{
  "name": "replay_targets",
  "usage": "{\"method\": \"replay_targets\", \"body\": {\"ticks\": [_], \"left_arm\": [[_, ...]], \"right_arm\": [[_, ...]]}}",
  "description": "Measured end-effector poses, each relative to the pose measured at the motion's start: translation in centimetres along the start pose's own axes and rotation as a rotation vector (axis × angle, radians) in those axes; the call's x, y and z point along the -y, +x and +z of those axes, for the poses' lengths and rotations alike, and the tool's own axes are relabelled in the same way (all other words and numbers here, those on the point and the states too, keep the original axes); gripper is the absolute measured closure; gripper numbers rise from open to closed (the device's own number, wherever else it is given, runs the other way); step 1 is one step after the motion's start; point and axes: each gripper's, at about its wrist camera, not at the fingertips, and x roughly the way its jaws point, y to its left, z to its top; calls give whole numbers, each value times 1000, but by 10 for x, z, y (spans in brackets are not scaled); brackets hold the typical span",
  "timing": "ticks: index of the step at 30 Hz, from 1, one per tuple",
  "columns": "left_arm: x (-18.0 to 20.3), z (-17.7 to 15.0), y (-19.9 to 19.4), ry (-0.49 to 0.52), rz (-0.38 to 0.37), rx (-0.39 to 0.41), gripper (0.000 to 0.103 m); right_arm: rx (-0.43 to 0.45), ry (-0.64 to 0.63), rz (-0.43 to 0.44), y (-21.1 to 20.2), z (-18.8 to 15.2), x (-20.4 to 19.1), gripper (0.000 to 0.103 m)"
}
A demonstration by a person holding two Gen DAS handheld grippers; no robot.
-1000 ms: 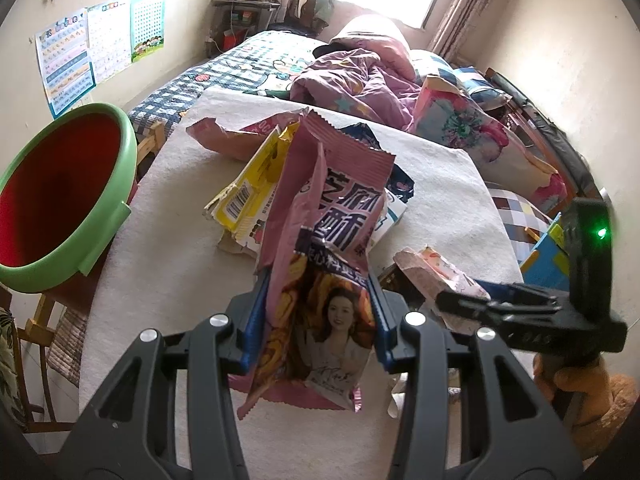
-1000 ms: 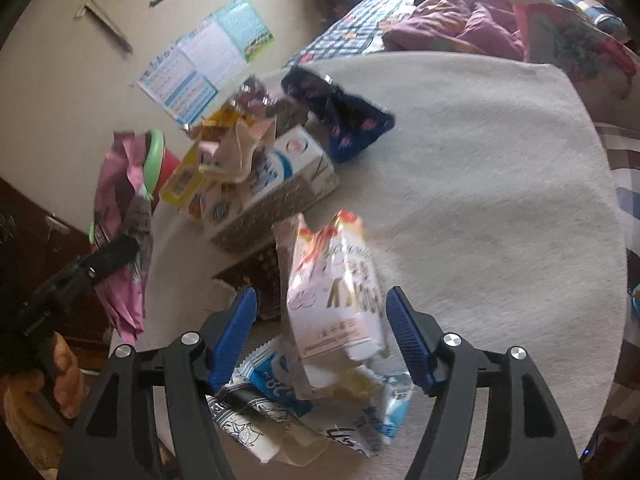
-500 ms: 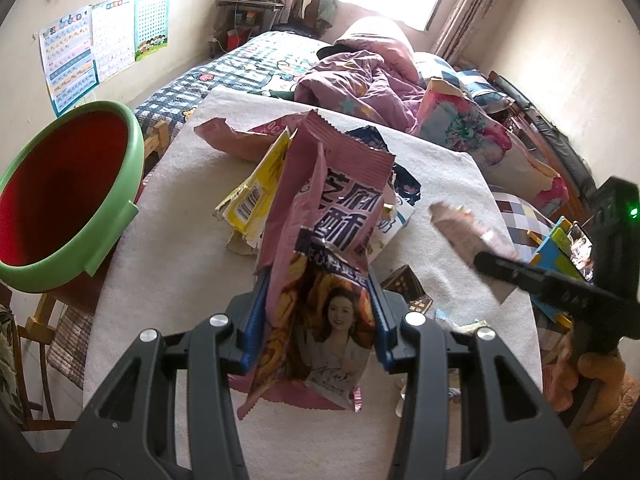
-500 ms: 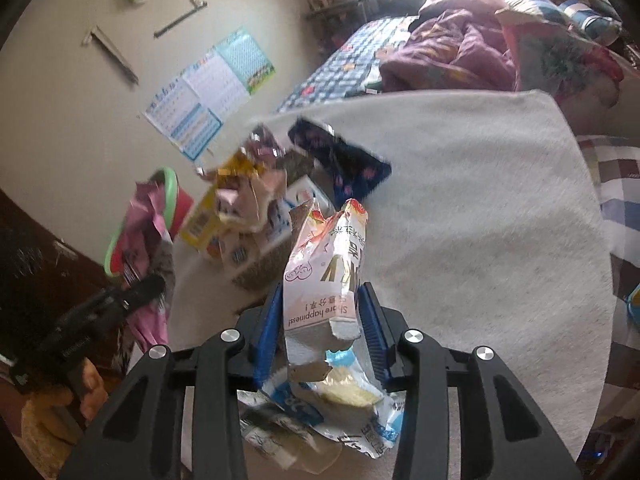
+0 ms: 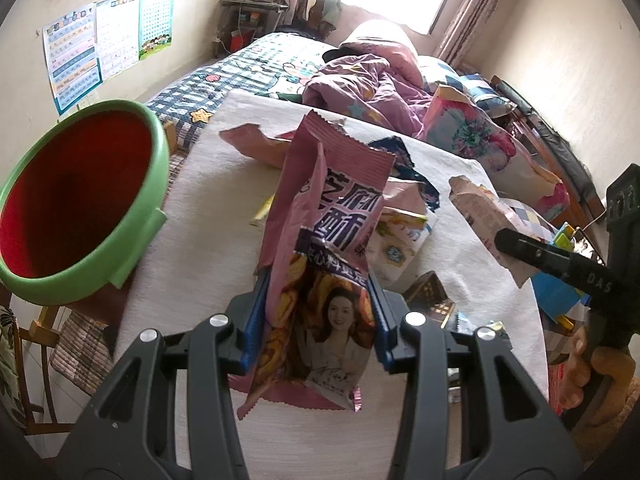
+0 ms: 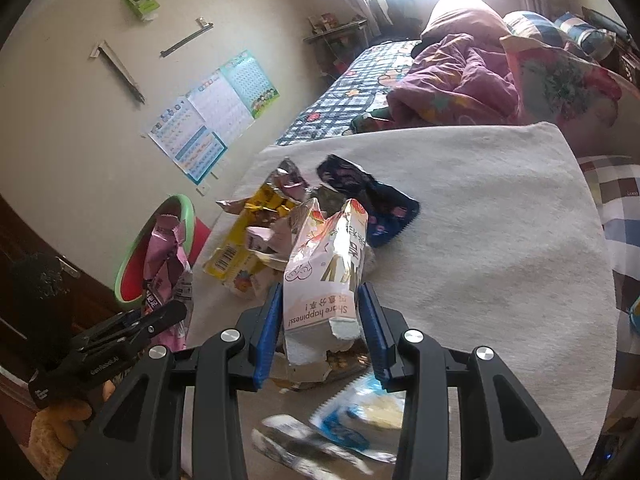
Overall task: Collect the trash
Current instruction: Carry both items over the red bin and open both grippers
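Left wrist view: left gripper (image 5: 318, 316) squeezes pink snack bag (image 5: 324, 264), near green bin (image 5: 80, 196) | right gripper (image 6: 320, 324) just closed on white snack bag (image 6: 324, 276) | more wrappers (image 6: 256, 236) left on surface (image 6: 500, 248)

Wrapper pile (image 6: 280, 224) crowds left; cloth (image 6: 500, 248) seemingly clear right.

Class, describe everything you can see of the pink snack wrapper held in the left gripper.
The pink snack wrapper is a glossy, crinkled foil-like packet with a serrated top edge, white characters on a purple band and a printed portrait of a person. It stands upright, pinched at its lower half by the left gripper, lifted clear of the white tablecloth.
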Motion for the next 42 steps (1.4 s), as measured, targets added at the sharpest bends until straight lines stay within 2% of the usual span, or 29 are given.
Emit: {"method": "replay_targets", "body": {"ticks": [12, 23, 29, 42], "left_arm": [[-79, 20, -18, 1, -6, 28, 61], [-169, 46, -28, -36, 21, 48, 61], [-201, 58, -31, -63, 38, 66, 61], [-235, 69, -27, -68, 60, 55, 61]], "right_arm": [[11, -12, -5, 40, 3, -79, 65], [-28, -33, 9, 96, 5, -154, 65], [-25, -61, 35, 115, 19, -185, 65], [-73, -129, 73, 164, 30, -238, 65]]}}
